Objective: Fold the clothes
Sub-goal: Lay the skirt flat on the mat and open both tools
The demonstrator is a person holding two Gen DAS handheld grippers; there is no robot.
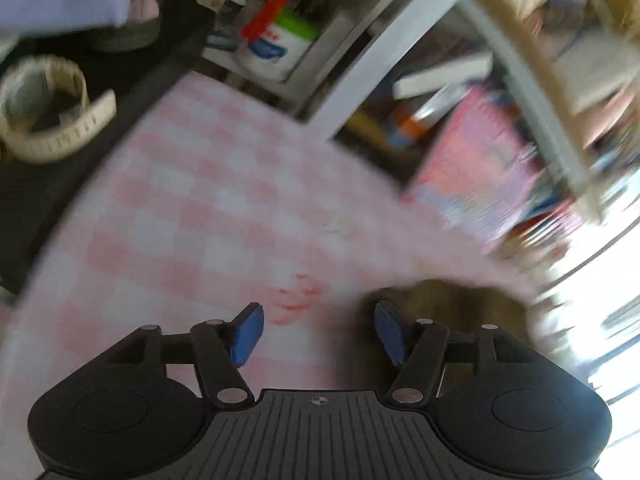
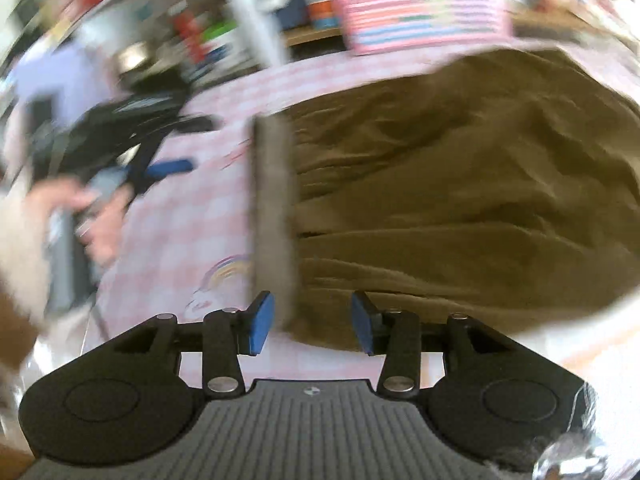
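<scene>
An olive-brown garment with a grey waistband lies spread on a pink checked cloth. My right gripper is open just above the garment's near corner. The lower end of the waistband sits between its blue pads, which do not press on it. In the left wrist view, my left gripper is open over the checked cloth with nothing between its pads. An edge of the garment lies by its right finger. The right wrist view shows a hand holding the left gripper at the left.
A black surface bearing a cream wristwatch borders the cloth at the far left. White shelving behind holds a white tub, books and a pink striped box. Both views are motion-blurred.
</scene>
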